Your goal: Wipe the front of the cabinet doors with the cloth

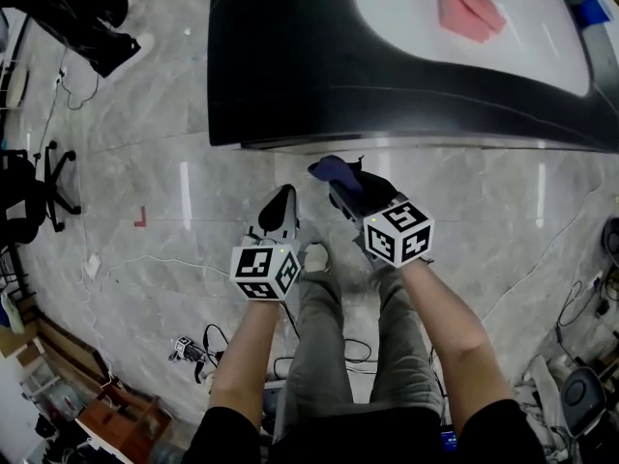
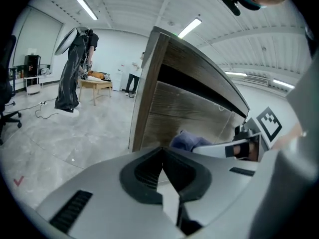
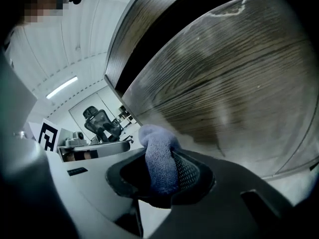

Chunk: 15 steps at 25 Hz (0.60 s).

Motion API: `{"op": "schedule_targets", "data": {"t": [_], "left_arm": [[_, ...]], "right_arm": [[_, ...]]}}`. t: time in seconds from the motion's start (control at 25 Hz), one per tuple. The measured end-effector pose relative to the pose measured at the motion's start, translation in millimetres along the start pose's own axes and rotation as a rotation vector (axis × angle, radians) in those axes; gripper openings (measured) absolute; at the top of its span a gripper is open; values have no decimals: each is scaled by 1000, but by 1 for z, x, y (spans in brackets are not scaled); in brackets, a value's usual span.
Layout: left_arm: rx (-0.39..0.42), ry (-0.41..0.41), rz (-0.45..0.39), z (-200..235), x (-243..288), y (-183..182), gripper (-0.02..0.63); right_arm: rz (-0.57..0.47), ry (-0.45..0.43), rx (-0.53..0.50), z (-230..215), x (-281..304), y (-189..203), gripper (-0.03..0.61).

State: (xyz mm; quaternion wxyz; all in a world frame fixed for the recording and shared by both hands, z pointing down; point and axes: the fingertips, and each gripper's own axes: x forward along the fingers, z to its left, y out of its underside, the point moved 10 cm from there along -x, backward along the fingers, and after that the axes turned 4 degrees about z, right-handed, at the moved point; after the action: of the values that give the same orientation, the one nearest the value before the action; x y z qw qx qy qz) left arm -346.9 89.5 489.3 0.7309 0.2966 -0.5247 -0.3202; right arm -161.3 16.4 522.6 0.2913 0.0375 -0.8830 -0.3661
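Note:
The cabinet [image 1: 290,85] stands in front of me in the head view, its dark wood-grain door front [image 3: 239,83] filling the right gripper view. A blue cloth [image 3: 159,158] is pinched in my right gripper [image 3: 167,166], close to the door; I cannot tell whether it touches. From above, the cloth [image 1: 334,169] pokes out of the right gripper [image 1: 340,177] just below the cabinet's base. My left gripper [image 1: 282,203] hangs beside it, slightly lower, jaws together and empty. In the left gripper view, my left gripper [image 2: 162,156] points at the cabinet's corner [image 2: 149,98], with the cloth [image 2: 187,141] to its right.
A red cloth [image 1: 471,13] and a blue item [image 1: 590,10] lie on the cabinet's white top. An office chair [image 1: 39,187] stands at the left, and cables trail on the marble floor [image 1: 145,143]. A dark garment on a stand [image 2: 75,73] and a wooden table [image 2: 97,86] are farther off.

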Motion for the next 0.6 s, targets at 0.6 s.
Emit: {"op": "schedule_targets", "data": {"t": [0.6], "left_arm": [[40, 30, 4, 18, 1, -5, -6]], "right_arm": [[37, 22, -103, 0, 35, -11, 120]]}}
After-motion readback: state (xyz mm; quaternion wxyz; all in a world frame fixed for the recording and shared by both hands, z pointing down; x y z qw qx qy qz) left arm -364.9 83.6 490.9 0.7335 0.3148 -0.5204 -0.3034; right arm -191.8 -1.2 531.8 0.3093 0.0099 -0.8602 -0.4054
